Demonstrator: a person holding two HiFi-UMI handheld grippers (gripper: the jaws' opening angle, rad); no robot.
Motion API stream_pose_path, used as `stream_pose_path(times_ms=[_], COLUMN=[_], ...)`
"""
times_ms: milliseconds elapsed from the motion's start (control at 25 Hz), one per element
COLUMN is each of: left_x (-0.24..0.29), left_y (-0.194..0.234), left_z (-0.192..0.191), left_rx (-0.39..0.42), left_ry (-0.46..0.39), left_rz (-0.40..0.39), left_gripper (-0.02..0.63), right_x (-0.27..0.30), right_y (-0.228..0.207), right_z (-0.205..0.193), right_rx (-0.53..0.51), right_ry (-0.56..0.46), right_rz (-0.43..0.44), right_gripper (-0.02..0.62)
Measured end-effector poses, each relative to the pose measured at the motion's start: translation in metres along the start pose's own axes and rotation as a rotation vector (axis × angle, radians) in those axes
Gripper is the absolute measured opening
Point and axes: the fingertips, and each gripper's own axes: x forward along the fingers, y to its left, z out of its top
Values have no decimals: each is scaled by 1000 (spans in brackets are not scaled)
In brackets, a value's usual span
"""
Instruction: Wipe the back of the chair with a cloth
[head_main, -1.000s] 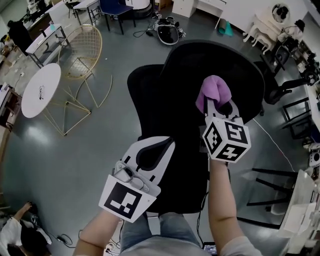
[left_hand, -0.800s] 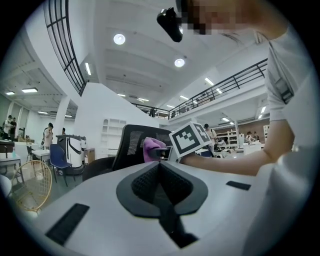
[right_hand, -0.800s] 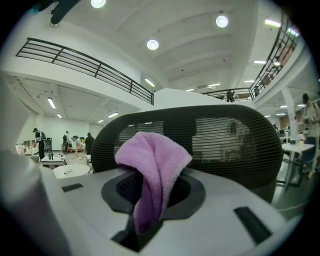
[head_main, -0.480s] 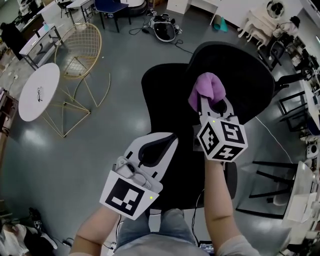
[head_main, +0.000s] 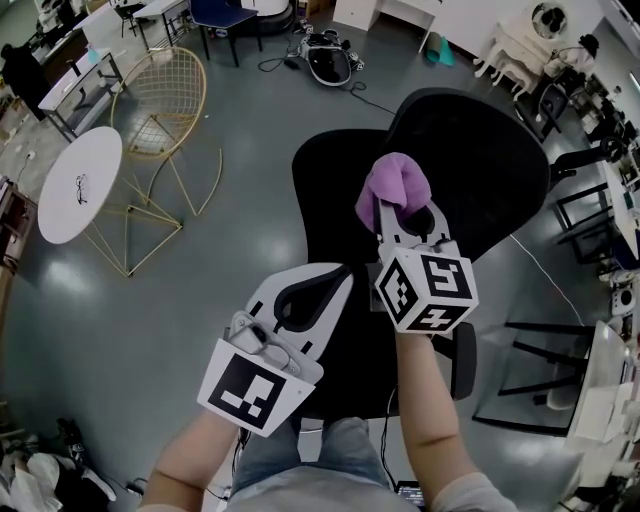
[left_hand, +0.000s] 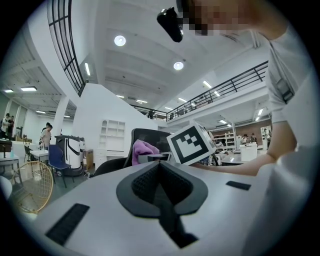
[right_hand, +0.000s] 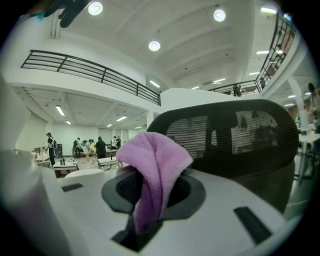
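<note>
While the purple cloth (head_main: 393, 185) is pinched by a fold, its loose crest stands up ahead of the right claw (head_main: 402, 212), centre-right in the head view. The right gripper view confirms this claw clenched on the cloth (right_hand: 152, 165), with one tail hanging down between the jaws.

Handling assessment: the cloth appears soft, light and limp, of towelling texture. It should crumple under pressure rather than push, so the present hold low on the fold looks suitable. The bunched crest would serve as the wiping face. A shallower hold would risk the cloth dragging free on the mesh.

The chair's mesh backrest (right_hand: 235, 135) stands directly ahead of the cloth, near it. Contact cannot be confirmed from either view. The mesh will probably yield somewhat to pressure.

The left claw (head_main: 302, 305) hangs lower left of the right one, jaws pressed together on nothing, clear of the black office chair (head_main: 500, 170). A gold wire chair (head_main: 165, 95) stands well apart at upper left.
</note>
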Motion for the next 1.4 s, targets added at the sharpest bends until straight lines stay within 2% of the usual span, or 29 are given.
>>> stream_pose_path(times_ms=[240, 840, 1240, 1400], left_x=[-4, -15, -14, -6], left_y=[4, 34, 50, 46], left_z=[0, -22, -37, -39], left_rx=[-21, -30, -68, -59], left_ry=[6, 16, 27, 29], left_rz=[45, 82, 106, 95], left_gripper=[12, 12, 12, 12], right_x=[-6, 59, 77, 77], right_y=[15, 40, 39, 30], right_z=[-5, -75, -78, -78], right_rx=[-17, -3, -1, 10], right_ry=[12, 166, 165, 164], right_rz=[43, 96, 93, 87], right_gripper=[94, 94, 95, 95])
